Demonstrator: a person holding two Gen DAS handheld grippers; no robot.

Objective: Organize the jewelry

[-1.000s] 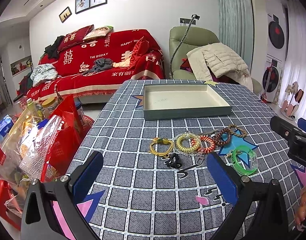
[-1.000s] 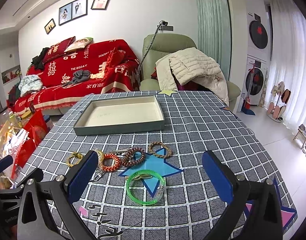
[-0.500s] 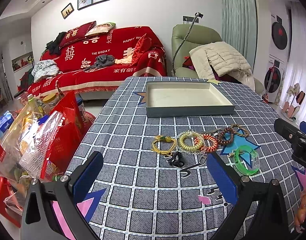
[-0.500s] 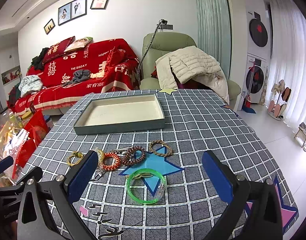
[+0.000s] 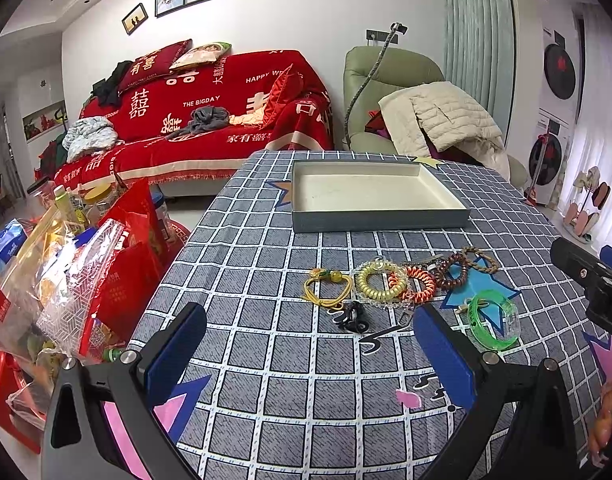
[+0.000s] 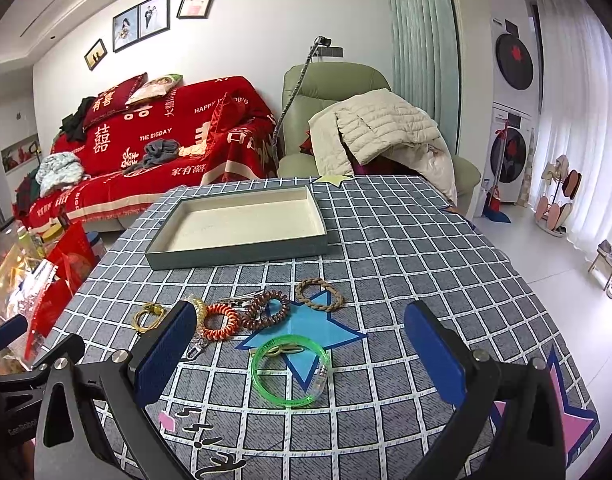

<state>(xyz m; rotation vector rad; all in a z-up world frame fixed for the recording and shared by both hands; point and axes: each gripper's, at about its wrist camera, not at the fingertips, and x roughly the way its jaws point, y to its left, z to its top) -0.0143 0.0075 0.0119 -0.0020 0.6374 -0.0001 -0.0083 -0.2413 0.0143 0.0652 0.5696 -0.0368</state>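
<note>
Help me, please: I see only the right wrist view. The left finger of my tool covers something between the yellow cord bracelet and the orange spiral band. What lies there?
Observer: A yellow spiral band lies there, against the orange spiral band. The right tool hides it from you.
Operator: Is anything more hidden in that place?
Observer: Yes. A small black clip lies on the tablecloth, nearer to us than the yellow cord bracelet.
Operator: And how is the left tool?
Observer: The left tool is open and holds nothing.
</note>
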